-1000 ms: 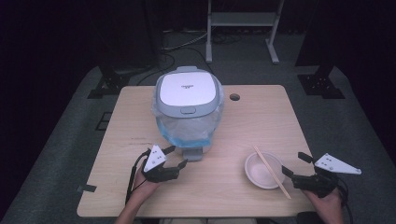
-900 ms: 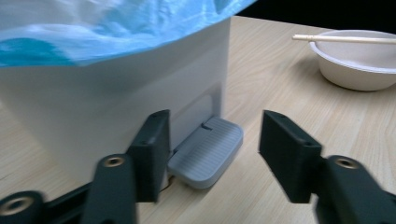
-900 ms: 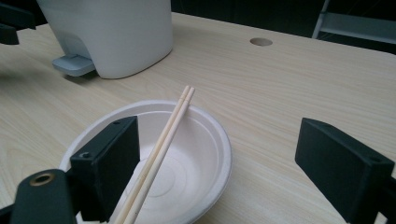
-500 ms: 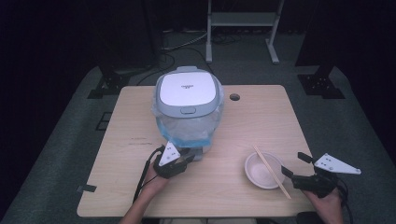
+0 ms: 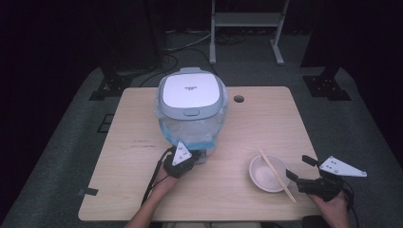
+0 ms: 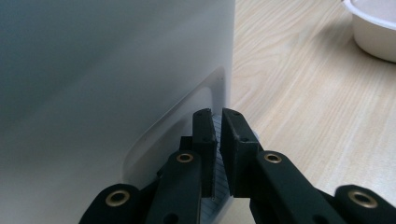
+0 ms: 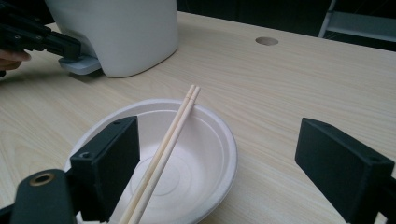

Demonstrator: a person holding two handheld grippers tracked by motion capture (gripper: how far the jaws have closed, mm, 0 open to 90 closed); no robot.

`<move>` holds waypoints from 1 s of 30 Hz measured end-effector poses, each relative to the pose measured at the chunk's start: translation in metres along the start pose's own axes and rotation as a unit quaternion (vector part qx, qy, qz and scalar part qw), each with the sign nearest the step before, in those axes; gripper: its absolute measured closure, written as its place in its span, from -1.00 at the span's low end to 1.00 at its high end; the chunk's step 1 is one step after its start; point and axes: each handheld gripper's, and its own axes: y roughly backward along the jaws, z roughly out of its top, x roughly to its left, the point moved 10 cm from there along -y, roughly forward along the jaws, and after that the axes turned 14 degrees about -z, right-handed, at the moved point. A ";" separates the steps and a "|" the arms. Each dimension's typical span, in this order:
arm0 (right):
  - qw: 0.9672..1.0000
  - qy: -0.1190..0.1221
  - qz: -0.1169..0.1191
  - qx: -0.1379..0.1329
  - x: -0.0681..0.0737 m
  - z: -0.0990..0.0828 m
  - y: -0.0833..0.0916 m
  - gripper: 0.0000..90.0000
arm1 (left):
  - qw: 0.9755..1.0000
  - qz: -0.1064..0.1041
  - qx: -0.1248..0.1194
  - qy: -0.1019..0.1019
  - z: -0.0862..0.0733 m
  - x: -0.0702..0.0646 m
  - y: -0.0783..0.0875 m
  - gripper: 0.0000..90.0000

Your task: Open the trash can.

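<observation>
White rice cooker [image 5: 191, 102] lid down, left gripper [image 6: 217, 123] just closing on its base tab [image 6: 215, 140], right gripper [image 7: 217, 154] open near bowl [image 7: 205, 154] holding chopsticks [image 7: 163, 154] on counter [image 5: 266, 118]

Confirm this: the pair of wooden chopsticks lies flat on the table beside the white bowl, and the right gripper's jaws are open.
Not quite. The pair of wooden chopsticks rests across the white bowl, not on the table; the right gripper view shows it. The right gripper is indeed open.

High view looks down; gripper views sit close, sharing cooker [image 5: 191, 102] and bowl [image 5: 267, 173].
</observation>
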 end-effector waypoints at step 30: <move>1.000 0.023 0.018 0.009 0.011 0.002 -0.004 -0.71 | 1.000 0.007 0.014 0.016 -0.008 0.007 -0.014 1.00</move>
